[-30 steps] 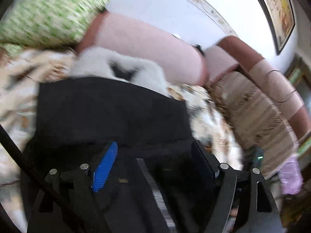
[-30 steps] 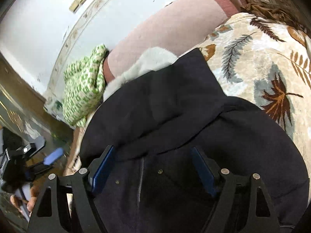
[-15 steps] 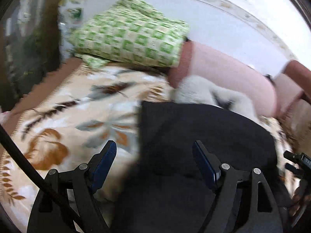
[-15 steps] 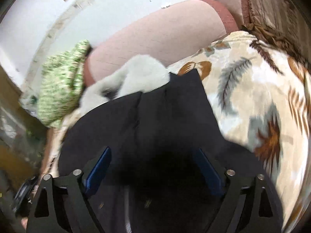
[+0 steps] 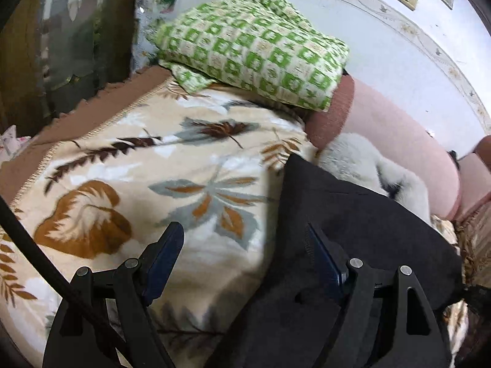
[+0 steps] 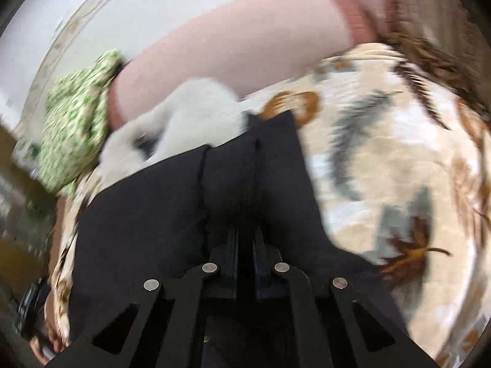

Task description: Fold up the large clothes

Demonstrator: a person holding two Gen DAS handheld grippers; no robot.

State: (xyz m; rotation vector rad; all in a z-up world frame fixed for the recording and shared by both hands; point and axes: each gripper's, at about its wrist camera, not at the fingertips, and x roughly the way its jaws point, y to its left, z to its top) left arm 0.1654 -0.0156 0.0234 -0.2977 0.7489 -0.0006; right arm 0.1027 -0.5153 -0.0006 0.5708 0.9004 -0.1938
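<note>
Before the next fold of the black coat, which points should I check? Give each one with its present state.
1. Right gripper shut on the black coat: ok.
2. Left gripper holding fabric: not ok, it is open, nothing between its fingers.
3. Coat lying on the leaf blanket: ok.
4. White fur collar tucked inside: not ok, it sticks out.
5. Green checked pillow apart from the coat: ok.
6. Coat's near hem flat: cannot tell.

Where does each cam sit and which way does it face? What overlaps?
Left wrist: on the left hand-held gripper, facing along open fingers over the blanket toward the green pillow; coat at right.
Right wrist: on the right hand-held gripper, shut on the coat, facing the pink bolster.
Shared: coat, fur collar, pillow, bolster, blanket.
</note>
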